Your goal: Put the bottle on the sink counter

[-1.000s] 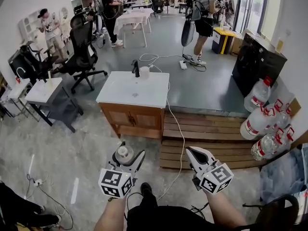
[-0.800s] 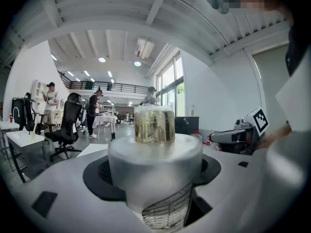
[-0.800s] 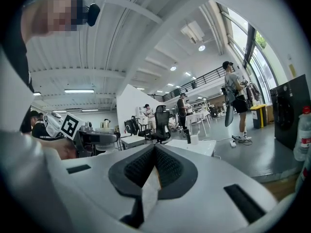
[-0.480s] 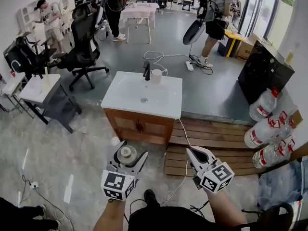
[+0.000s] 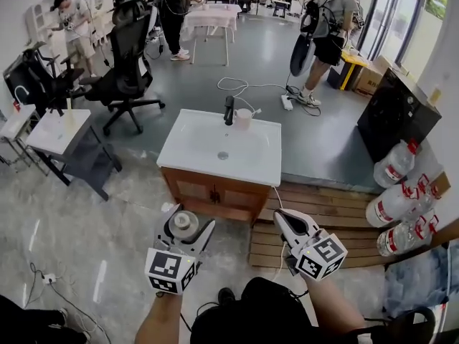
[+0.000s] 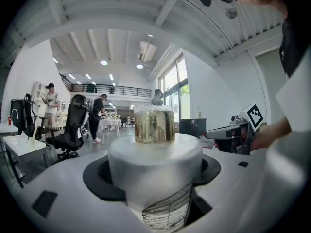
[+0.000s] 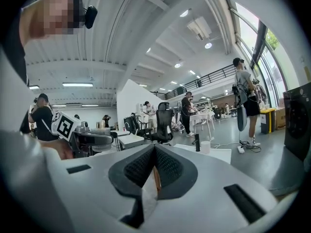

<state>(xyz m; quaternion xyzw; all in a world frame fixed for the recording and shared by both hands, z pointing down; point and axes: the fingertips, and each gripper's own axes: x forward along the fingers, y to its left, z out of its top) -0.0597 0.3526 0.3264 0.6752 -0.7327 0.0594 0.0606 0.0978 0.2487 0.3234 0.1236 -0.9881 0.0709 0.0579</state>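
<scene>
At far left, a small white table (image 5: 49, 130) and a black office chair (image 5: 128, 52) are seen, well apart from the sink counter (image 5: 192, 147). The bottle (image 6: 154, 164) is clamped upright between the jaws of the left gripper (image 5: 185, 228), its gold-tinted cap (image 6: 154, 125) raised above them. A finely lined label is seen low on it, but nothing can be read. The bottle is held well short of the counter, ahead and slightly right, with bare floor (image 5: 122, 213) between. The counter's front and left edges are left bare; a black faucet (image 5: 229, 110) and a pale cup (image 5: 244, 118) are set at its back edge. The right gripper (image 5: 285, 222) is held with jaws together, nothing between them. Water jugs (image 5: 393, 165) with unreadable red-and-white labels are stood beside a wooden platform (image 5: 337, 205).
</scene>
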